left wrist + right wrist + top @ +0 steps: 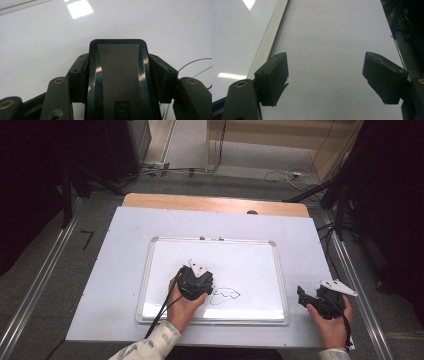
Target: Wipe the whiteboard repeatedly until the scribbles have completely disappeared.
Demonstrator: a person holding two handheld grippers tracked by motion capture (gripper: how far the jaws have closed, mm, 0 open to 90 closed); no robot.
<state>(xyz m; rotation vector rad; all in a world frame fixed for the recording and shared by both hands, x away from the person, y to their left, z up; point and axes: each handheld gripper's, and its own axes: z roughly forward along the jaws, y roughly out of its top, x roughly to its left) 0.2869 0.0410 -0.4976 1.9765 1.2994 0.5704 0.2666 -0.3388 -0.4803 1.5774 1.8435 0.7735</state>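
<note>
Your left claw (117,75) gripped the black eraser (118,80) on the whiteboard (165,270), beside the scribble (225,296); your right claw (327,77) gaped wide, holding nothing.

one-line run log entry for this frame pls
left gripper: shut on black whiteboard eraser, over white framed whiteboard | black scribble: unerased | right gripper: open, empty, beside board

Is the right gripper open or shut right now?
Open: the right gripper has its two fingers set wide apart, with bare white table between them.
</note>
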